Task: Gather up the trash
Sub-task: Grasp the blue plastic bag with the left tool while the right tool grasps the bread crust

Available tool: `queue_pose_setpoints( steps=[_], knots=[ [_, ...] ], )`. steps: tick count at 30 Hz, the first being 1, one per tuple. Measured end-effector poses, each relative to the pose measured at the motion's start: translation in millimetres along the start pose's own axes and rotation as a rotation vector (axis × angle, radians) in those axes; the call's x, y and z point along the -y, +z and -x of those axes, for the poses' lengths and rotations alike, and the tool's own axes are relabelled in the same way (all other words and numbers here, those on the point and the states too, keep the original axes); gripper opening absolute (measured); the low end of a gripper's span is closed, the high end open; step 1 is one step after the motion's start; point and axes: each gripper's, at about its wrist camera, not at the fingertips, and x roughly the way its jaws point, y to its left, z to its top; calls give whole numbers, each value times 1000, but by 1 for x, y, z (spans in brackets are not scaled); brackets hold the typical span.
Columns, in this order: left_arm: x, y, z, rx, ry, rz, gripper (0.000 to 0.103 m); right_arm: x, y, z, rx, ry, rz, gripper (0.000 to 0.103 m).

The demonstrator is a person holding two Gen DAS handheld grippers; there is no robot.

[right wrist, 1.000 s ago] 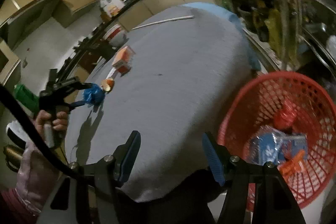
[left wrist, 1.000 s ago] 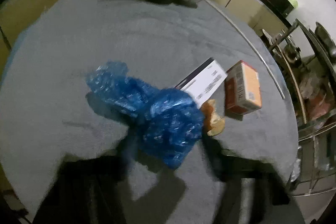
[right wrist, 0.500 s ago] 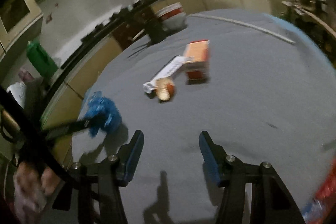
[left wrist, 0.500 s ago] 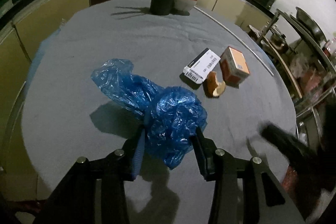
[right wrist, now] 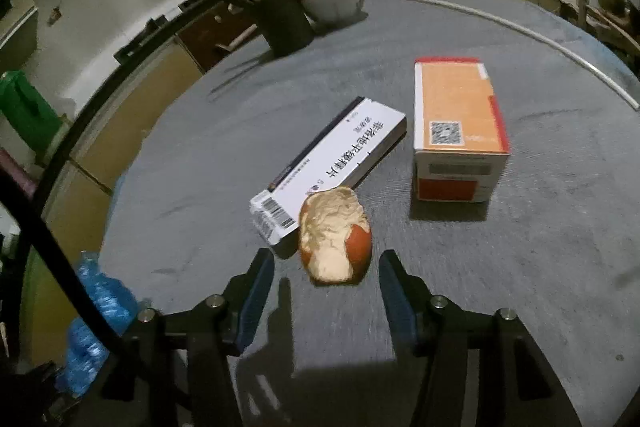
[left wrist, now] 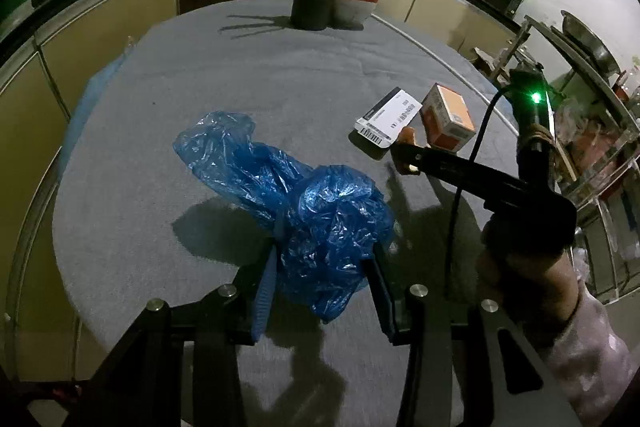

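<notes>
A dim kitchen, a round grey worktop [right wrist: 540, 227]. The orange peel [right wrist: 335, 235] lies just ahead of the right tongs [right wrist: 327, 297], between their closing jaws but untouched, leaning on a white carton [right wrist: 332, 169]. Its long axis runs away from the tongs. The left tongs [left wrist: 322, 291] are clamped on a blue plastic bag [left wrist: 304, 211], farther off.

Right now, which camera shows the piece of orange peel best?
The right wrist view: the orange peel lies whole and close, just ahead of the closing right tool, leaning on the white box. In the left wrist view it is small and mostly hidden behind that tool's finger.
</notes>
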Motion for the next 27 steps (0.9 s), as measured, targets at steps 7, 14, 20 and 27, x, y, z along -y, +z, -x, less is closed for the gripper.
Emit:
queue_pose_setpoints(
  steps=[7,14,20,27],
  knots=[
    [15,-4,-9,-34,17,-34,45,0,-7,10,36,-16,57,27],
    [55,-22,-4,-25,33,-145,45,25,-42,61,42,-5,56,27],
    [85,-44,7,-6,65,-231,46,51,-83,119,81,16,15,27],
    [101,-58,15,16,110,-282,46,63,-114,145,88,17,-18,27]
  ],
)
